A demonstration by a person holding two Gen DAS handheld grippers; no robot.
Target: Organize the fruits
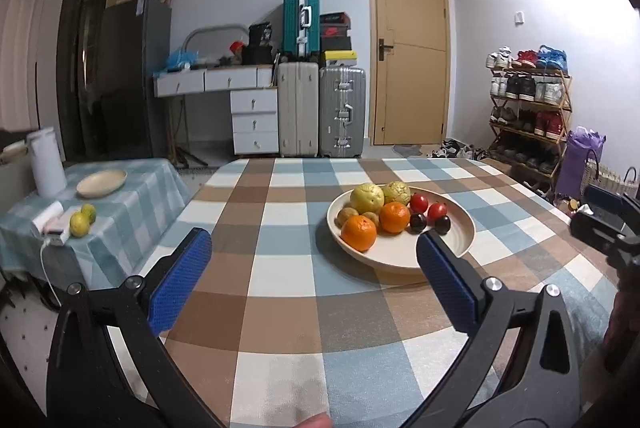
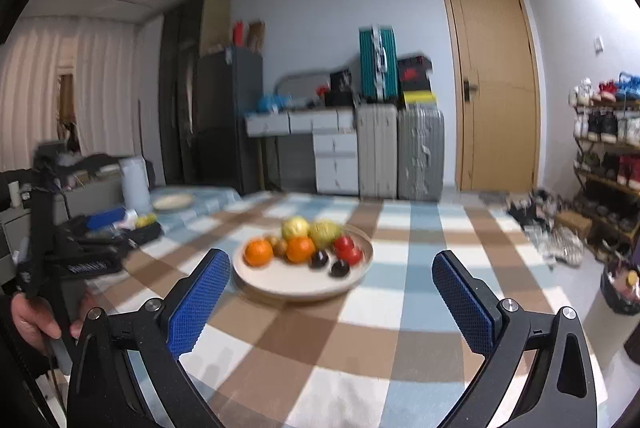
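Fruits (image 1: 376, 216) fill a plate (image 1: 460, 240) on the checkered table (image 1: 280, 268), while both the left hand-held gripper (image 1: 314, 252) and the right hand-held gripper (image 2: 332, 274) hover spread wide, holding nothing.

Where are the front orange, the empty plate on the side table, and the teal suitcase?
Front round orange (image 1: 359, 232), left wrist view: middle of its skin.
Empty cream plate (image 1: 101, 183), left wrist view: bare centre.
Tall teal suitcase (image 1: 301, 18), left wrist view: front panel.

Left gripper (image 1: 314, 254) jaws spread wide, empty, over checked tablecloth (image 1: 280, 276). Fruit plate (image 1: 460, 228) just beyond right jaw tip. Empty plate (image 1: 101, 183), two lemons (image 1: 82, 221) far left of left jaw.
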